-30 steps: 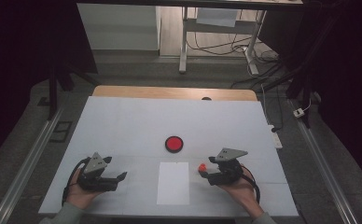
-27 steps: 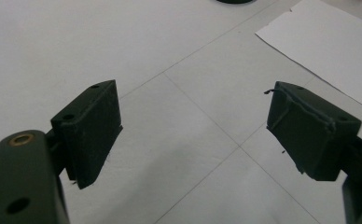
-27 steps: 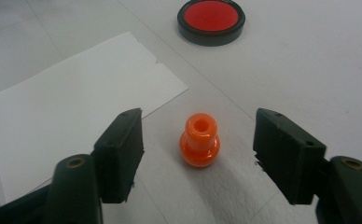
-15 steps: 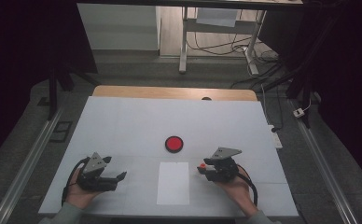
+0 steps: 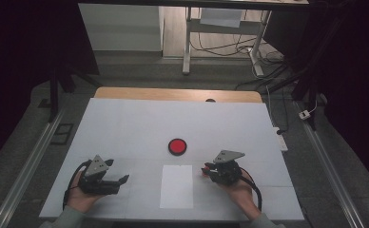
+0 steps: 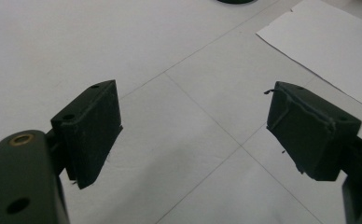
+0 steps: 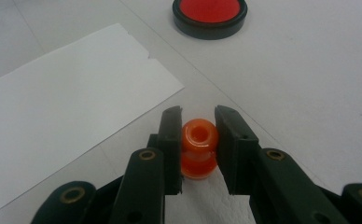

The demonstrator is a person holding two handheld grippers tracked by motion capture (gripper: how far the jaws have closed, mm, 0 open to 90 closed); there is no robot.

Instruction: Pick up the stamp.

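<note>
Near the front edge of the white table, a person has a gripper in each hand. Over on the right, the right gripper is clamped onto a small orange spool-looking piece, kinda like a plastic bobbin with a hole down the middle. Both jaws press its sides, and from the right gripper view it sits upright between them, just above or on the tabletop, can't really tell which. In the high view you can spot it as a little red-orange dot at the tip of that gripper, just right of the sheet of white paper.

That paper lies flat in the middle near part of the table, between the two hands. A bit farther out from it there's a round red disc with a black rim, maybe a lid or a button, sitting on its own, apart from the paper and both grippers.

On the left side, the left gripper is released, jaws spread wide with nothing between them, just bare table showing through in the left gripper view. It points right toward the paper and rests low by the table, with the left hand wrapped around its body.
</note>
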